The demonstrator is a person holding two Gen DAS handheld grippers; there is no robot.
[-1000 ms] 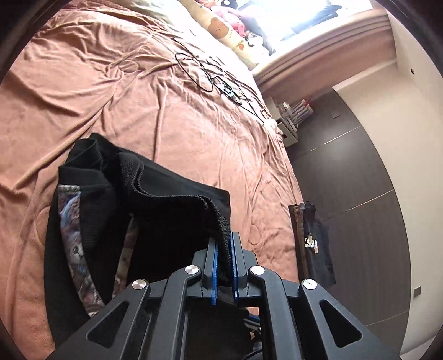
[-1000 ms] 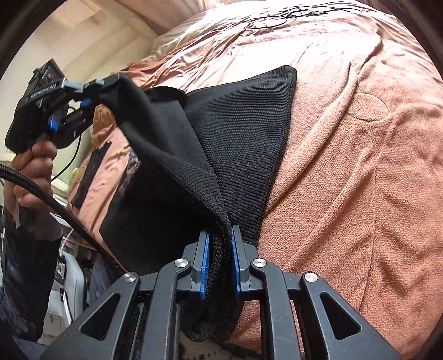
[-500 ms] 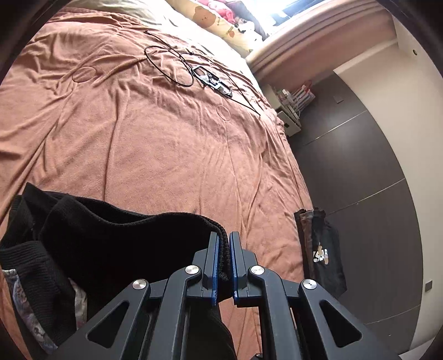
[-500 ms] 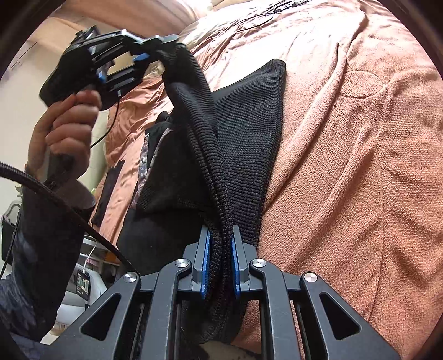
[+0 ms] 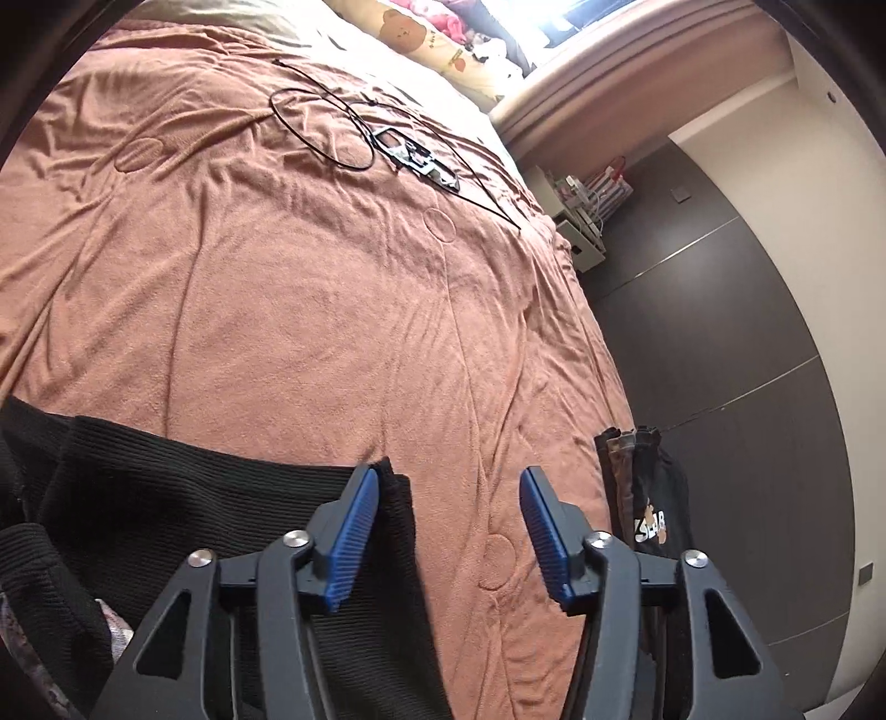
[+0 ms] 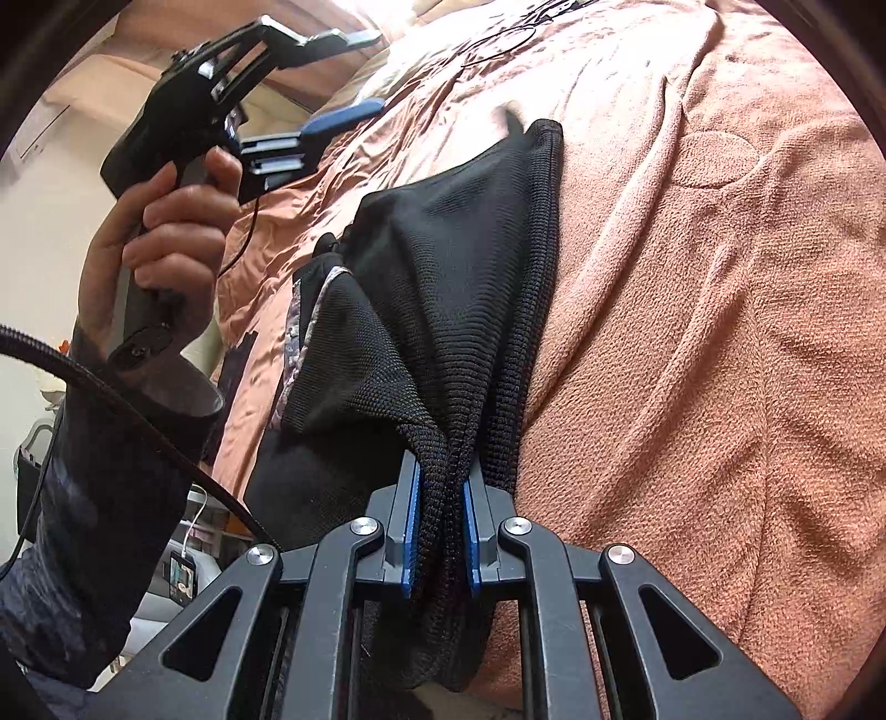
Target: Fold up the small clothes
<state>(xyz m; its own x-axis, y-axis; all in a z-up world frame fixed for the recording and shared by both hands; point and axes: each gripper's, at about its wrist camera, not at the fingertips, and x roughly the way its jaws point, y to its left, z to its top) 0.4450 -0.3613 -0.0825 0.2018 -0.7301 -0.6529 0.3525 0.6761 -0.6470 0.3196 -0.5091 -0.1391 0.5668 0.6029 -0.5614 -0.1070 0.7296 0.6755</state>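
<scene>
The right tongs [image 6: 437, 531] are clenched on a bunched edge of the black knit garment [image 6: 454, 288], the fabric pinched between the 2 blue pads [image 6: 411, 531] and hanging down in a fold below them. From that grip the garment runs away over the rust-coloured bed cover [image 6: 692, 332], its far corner lying flat on the cover and its long hemmed edge running back toward the grip. To the left of the black knit a strip of grey patterned lining [image 6: 293, 343] shows along a fold.

The left tongs [image 5: 448, 520] are released, their blue pads [image 5: 354, 537] spread wide with bare bed cover [image 5: 310, 288] between them. The black knit garment [image 5: 183, 498] lies beneath and left of the left-hand finger, its corner ending just beside that pad; nothing is pinched. In the right wrist view the left tongs [image 6: 343, 77] are raised above the bed to the left of the garment, held by the person's left hand [image 6: 160, 238], the 2 fingers apart and clear of the cloth.

Farther up the bed a black cable [image 5: 321, 127] lies in loops on the cover, next to a small dark device [image 5: 415, 158]. Beyond it a cream pillow with a bear print [image 5: 421, 39] sits at the head of the bed. Off the right edge of the bed a dark bag [image 5: 659, 509] stands against the dark wardrobe doors [image 5: 720, 332].
</scene>
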